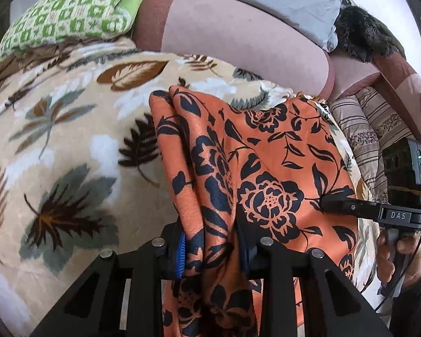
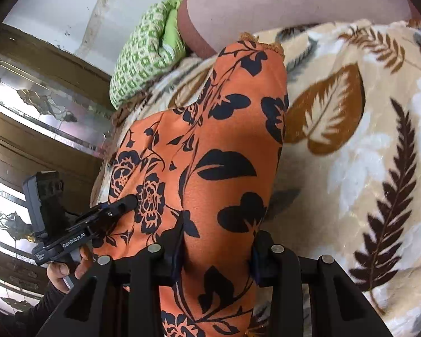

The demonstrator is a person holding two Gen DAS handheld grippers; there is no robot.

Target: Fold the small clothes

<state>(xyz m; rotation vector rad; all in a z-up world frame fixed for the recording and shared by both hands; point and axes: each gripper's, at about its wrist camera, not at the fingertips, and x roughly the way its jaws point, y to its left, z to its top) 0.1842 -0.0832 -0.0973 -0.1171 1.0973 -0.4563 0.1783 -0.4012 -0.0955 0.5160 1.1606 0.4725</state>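
The orange floral garment (image 1: 266, 168) hung stretched between the two grippers, its held edge running from one to the other and the rest trailing forward and down onto the leaf-print blanket (image 1: 70, 140) of the bed. Neither hand was nearer; each gripped its own end, so the coming fold seemed to turn on carrying that held edge forward over the far end resting near the bed's padded headboard (image 1: 238, 42). The left gripper (image 1: 210, 248) had its fingers drawn partly in, pinching a gathered bunch of the cloth. The right gripper (image 2: 214, 255) likewise pinched a thicker bundle of cloth, its fingers a little wider apart. A green patterned pillow (image 1: 64, 14) lay well apart.
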